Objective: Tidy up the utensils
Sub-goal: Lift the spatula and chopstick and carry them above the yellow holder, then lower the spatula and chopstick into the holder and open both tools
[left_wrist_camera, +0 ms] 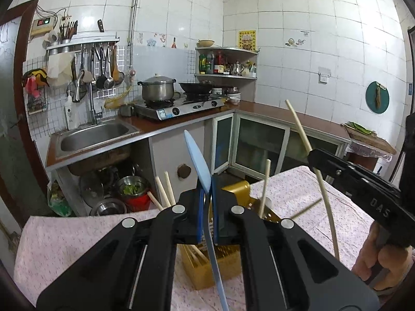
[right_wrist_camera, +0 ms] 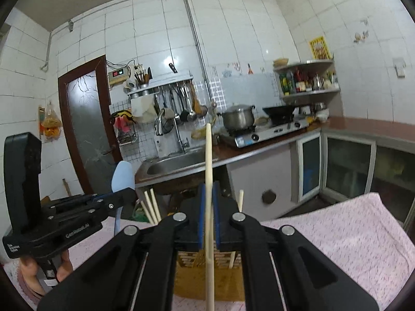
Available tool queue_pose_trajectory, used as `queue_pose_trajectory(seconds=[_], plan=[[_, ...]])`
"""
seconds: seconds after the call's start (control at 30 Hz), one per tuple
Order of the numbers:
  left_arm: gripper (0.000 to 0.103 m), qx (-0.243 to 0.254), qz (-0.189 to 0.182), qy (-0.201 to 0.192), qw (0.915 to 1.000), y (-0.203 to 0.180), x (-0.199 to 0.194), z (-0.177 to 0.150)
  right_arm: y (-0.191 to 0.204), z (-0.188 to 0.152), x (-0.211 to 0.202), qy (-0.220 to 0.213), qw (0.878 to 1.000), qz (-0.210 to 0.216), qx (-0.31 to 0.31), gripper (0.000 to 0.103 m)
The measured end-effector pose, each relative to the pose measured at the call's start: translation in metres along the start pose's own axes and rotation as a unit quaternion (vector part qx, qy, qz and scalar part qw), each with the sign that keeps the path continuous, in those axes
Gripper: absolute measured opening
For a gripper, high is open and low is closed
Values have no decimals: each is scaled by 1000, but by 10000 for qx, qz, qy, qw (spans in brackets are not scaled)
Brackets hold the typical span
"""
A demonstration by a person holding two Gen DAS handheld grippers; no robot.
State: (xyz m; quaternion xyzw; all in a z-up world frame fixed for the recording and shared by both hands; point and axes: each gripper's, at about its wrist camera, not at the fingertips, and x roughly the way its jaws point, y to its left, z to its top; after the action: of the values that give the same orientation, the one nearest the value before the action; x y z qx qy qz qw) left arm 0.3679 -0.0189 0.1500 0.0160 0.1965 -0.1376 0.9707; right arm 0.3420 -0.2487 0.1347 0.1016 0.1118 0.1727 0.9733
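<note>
My left gripper (left_wrist_camera: 206, 194) is shut on a light blue spoon (left_wrist_camera: 198, 159), held upright above a yellow utensil holder (left_wrist_camera: 207, 269) on the pink tablecloth. Several wooden chopsticks (left_wrist_camera: 163, 193) stand in the holder. My right gripper (right_wrist_camera: 208, 202) is shut on a single wooden chopstick (right_wrist_camera: 208, 155), held upright over the same yellow holder (right_wrist_camera: 202, 274). In the left wrist view the right gripper (left_wrist_camera: 313, 155) and its chopstick (left_wrist_camera: 298, 127) are at the right. In the right wrist view the left gripper (right_wrist_camera: 122, 197) and the spoon (right_wrist_camera: 123, 178) are at the left.
The table has a pink patterned cloth (left_wrist_camera: 298, 189). One more chopstick (left_wrist_camera: 306, 210) lies on it to the right of the holder. Behind are a counter with a sink (left_wrist_camera: 93, 136), a gas stove with a pot (left_wrist_camera: 157, 88), and low cabinets (left_wrist_camera: 259, 145).
</note>
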Motion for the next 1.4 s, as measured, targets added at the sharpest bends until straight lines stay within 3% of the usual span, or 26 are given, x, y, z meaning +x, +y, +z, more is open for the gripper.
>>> queue_pose_trajectory(seconds=[0.37, 0.53, 0.83, 1.03, 1.4], plan=[[4, 39, 30, -338, 9994, 2, 22, 10, -9, -4, 14, -850, 9955, 261, 319, 6], [4, -131, -18, -582, 9982, 8, 27, 16, -9, -6, 22, -1136, 9931, 143, 247, 6], [4, -66, 262, -938, 9952, 7, 48, 6, -2, -17, 43, -1702, 9849, -296, 111, 6], [4, 160, 544, -1229, 9908, 2, 55, -7, 7, -23, 55, -1914, 9795, -590, -234, 6], [4, -31, 540, -1330, 9896, 6, 66, -32, 7, -34, 62, -1995, 9763, -706, -445, 6]])
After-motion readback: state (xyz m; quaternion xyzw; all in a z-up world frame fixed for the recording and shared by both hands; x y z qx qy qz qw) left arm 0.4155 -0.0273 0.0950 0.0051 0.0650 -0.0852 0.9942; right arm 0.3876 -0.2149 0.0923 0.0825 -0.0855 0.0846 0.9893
